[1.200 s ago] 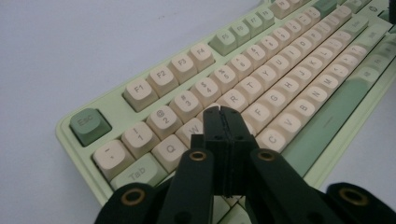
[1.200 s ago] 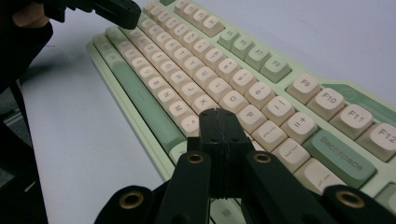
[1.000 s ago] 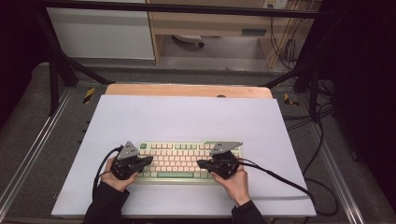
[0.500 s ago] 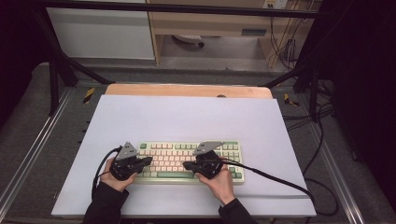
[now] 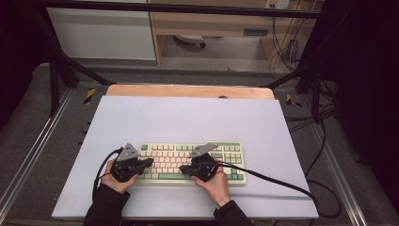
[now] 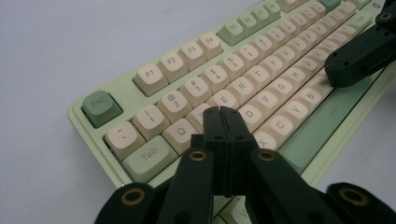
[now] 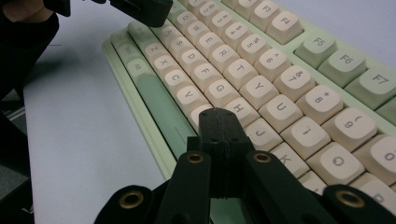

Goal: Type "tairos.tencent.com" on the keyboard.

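Note:
A pale green keyboard (image 5: pixel 175 152) with cream keys lies on the white mat near the front edge. My left gripper (image 5: pixel 148 162) rests over its left end, jaws shut, nothing between them; in the left gripper view the tips (image 6: pixel 223 112) sit above the keys by the S and W (image 6: pixel 261 60). My right gripper (image 5: pixel 183 168) is shut too and hovers low over the bottom letter row near the N key (image 7: pixel 219 115). The two tips point toward each other, a few keys apart. The left gripper (image 7: pixel 142 10) shows at the top of the right gripper view.
The white mat (image 5: pixel 188 117) covers the table, with a wooden edge (image 5: pixel 188 91) at the back. A black cable (image 5: pixel 282 181) trails from the right gripper across the mat to the right. Metal frame rails (image 5: pixel 28 155) run along both sides.
My right gripper has slid left along the keyboard, from its right part to the middle. The left gripper has stayed put.

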Tool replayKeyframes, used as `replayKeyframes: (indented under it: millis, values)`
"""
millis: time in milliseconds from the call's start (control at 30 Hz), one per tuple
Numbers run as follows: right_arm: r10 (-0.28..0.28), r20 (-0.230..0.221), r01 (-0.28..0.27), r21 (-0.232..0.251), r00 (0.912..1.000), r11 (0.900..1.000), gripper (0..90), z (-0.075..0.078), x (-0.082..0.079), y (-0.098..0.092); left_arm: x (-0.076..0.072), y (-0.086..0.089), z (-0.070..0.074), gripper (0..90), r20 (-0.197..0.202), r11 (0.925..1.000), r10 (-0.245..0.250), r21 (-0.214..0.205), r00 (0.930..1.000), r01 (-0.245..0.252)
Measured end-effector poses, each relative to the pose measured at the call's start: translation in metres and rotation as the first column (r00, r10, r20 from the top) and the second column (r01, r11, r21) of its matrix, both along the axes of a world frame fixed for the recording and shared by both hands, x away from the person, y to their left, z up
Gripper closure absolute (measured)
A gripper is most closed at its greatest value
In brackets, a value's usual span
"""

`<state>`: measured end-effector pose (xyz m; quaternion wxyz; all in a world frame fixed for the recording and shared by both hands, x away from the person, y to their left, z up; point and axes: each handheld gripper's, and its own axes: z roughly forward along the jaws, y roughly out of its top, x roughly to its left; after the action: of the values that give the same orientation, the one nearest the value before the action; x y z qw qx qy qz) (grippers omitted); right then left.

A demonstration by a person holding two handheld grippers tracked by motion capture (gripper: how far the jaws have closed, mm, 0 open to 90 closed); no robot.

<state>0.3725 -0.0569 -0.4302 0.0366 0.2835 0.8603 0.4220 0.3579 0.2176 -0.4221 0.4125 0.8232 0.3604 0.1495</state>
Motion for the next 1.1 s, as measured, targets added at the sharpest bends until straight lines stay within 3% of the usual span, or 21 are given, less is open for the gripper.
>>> replayKeyframes:
  millis: [567, 1100]
  values:
    - [0.001, 0.001, -0.001, 0.0, 1.0, 1.0, 90.0, -0.003, 0.0, 0.001, 0.0, 0.0, 0.0, 89.7, 0.002, 1.0, -0.001, 0.001, 1.0, 0.001]
    - [-0.014, 0.042, 0.014, 0.0, 0.999, 0.9999, 90.0, 0.019, -0.001, -0.012, -0.001, 0.001, 0.002, 89.7, 0.008, 1.0, 0.0, -0.006, 1.0, 0.0]
